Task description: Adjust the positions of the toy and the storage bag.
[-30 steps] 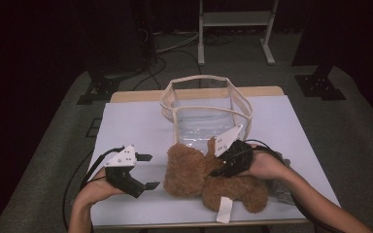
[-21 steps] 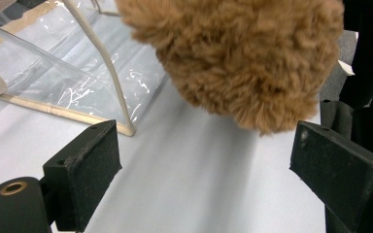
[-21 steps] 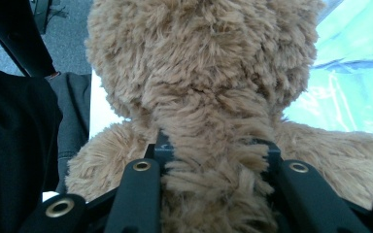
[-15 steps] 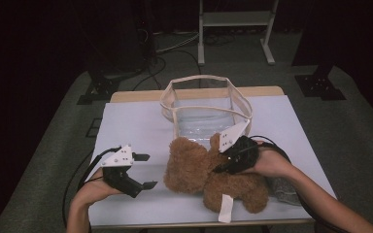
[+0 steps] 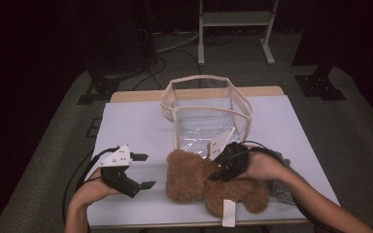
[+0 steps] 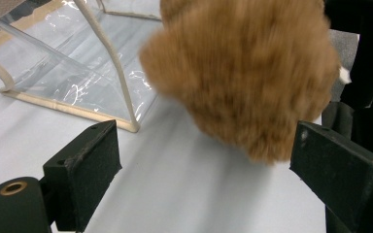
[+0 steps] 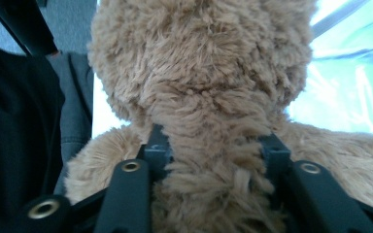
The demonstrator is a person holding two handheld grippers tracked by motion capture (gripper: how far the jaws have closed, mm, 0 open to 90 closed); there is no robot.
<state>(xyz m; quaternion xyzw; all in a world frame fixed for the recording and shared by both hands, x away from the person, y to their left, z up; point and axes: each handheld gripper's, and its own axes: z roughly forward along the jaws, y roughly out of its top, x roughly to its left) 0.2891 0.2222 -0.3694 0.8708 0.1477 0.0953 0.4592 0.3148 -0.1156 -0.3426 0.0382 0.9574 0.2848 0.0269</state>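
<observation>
You have one fuzzy brown plush teddy bear [image 5: 209, 187] lying on the pale table [image 5: 136, 116] near its front edge, with one white fabric tag [image 5: 228, 213] at its lower end. Just behind it stands one clear plastic bag with cream fabric trim [image 5: 206, 109] — open-topped, boxy, glossy and creased. Your right gripper [image 5: 218, 172] has the bear's shaggy neck between its two jaws, fur bulging past the pads; those jaws have just been opening, and whether the pads press I cannot tell. Your left gripper [image 5: 143, 171] rests beside the bear's head, its jaws wide apart — nothing between them.
</observation>
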